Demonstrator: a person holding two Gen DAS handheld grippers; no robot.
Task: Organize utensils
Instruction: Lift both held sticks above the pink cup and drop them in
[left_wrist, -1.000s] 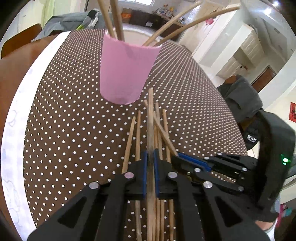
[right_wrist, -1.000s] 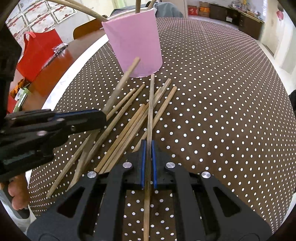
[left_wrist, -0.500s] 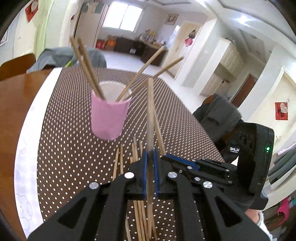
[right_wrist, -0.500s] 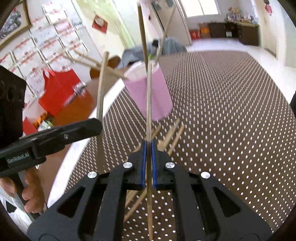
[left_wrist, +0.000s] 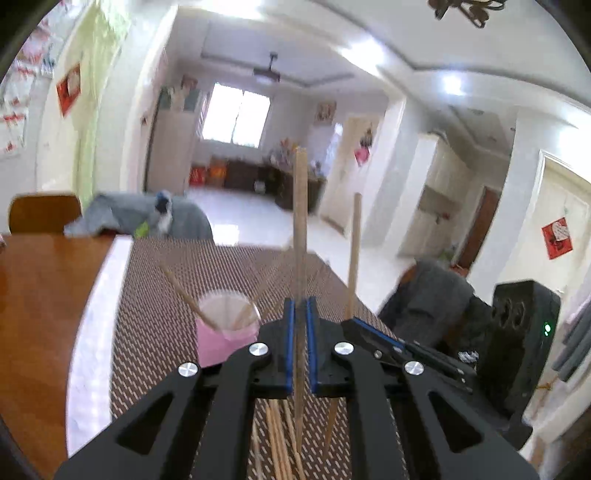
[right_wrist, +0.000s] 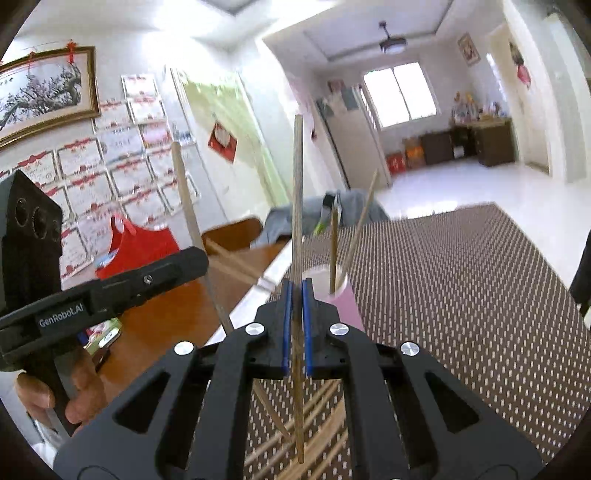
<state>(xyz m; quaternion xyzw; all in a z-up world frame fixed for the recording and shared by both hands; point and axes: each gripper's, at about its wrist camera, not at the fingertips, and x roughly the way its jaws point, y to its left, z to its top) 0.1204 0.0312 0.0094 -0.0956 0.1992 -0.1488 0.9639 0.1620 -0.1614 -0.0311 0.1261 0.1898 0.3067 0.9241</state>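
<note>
Each fisheye view looks forward along its own black jaws, tilted slightly down, from close above the brown dotted tabletop (left_wrist: 155, 295). The left view faces the far window (left_wrist: 236, 116); the right view angles toward the certificate-covered wall (right_wrist: 110, 166). Both share the pink paper cup (left_wrist: 225, 338) (right_wrist: 345, 306) and tabletop.

I see daylight flaring from the window (left_wrist: 236, 116) at twelve o'clock; motion blur, fisheye edges bowed dark.
</note>
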